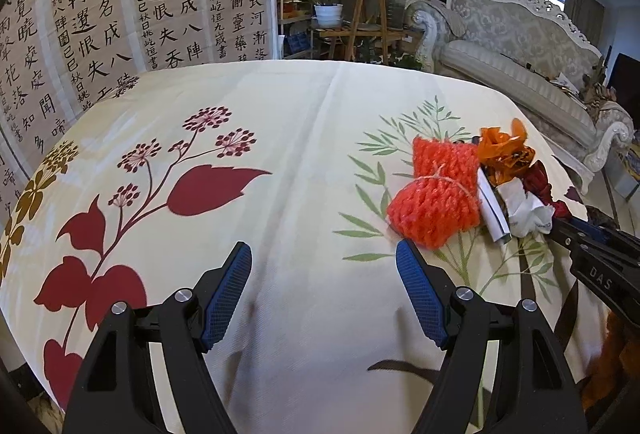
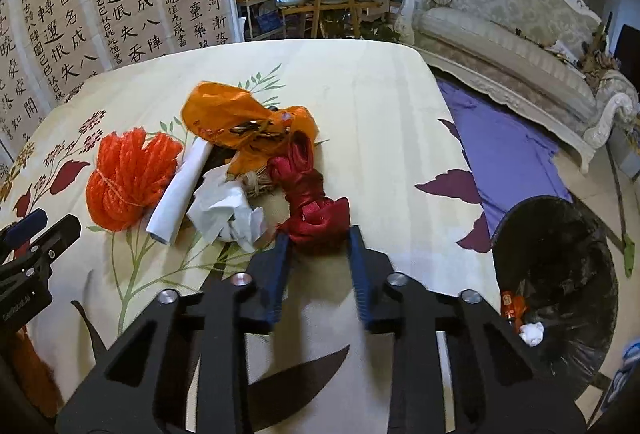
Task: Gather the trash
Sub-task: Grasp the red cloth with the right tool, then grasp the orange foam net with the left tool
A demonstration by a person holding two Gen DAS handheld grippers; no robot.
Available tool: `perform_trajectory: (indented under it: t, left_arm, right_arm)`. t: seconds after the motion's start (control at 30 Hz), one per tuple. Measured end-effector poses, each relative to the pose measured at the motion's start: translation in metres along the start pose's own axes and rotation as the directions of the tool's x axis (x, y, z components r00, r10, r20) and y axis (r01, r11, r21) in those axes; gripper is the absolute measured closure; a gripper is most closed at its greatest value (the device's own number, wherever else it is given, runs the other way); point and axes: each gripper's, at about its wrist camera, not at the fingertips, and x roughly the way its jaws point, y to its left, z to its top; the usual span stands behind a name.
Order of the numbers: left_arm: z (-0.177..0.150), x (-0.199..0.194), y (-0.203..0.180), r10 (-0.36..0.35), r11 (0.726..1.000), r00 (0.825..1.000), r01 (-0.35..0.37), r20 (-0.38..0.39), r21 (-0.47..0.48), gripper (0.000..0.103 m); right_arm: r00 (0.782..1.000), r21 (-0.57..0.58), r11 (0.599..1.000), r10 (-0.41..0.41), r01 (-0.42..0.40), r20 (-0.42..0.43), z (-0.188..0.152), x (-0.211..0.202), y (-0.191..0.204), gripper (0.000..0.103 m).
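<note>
Trash pile (image 2: pixel 224 170) on floral tablecloth (image 1: pixel 304 138), right tongs (image 2: pixel 316 238) clamping red ribbon (image 2: pixel 308 202), left tongs (image 1: pixel 324 266) agape, empty.

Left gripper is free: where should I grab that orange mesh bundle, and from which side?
Grip the orange mesh bundle across its string-tied waist, the narrowest part. Come from its open near-left side, where the open left gripper already sits; the white paper roll crowds its right side.
</note>
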Motion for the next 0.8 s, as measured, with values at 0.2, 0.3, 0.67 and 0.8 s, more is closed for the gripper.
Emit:
perform_trajectory:
  t: [0.2, 0.3, 0.67, 0.8]
  left_arm:
    - [0.005, 0.0, -0.011, -0.032, 0.999, 0.999, 0.032, 0.01, 0.011, 0.029]
    - [0.007, -0.001, -0.017, -0.048, 0.999, 0.999, 0.048, 0.017, 0.017, 0.028]
    - [0.021, 0.008, -0.042, -0.083, 0.995, 0.996, 0.081, 0.036, 0.058, 0.027]
    - [0.024, 0.015, -0.051, -0.1, 0.992, 0.995, 0.098, 0.027, 0.079, 0.027]
  right_arm:
    - [1.0, 0.044, 0.999, -0.028, 0.028, 0.005, -0.001, -0.003, -0.017, 0.08]
    - [0.999, 0.055, 0.998, -0.033, 0.033, 0.004, -0.004, -0.005, -0.023, 0.08]
    - [1.0, 0.075, 0.997, -0.009, 0.009, 0.001, -0.001, -0.001, -0.028, 0.08]
    - [1.0, 0.077, 0.997, -0.008, 0.008, 0.001, -0.001, -0.001, -0.029, 0.08]
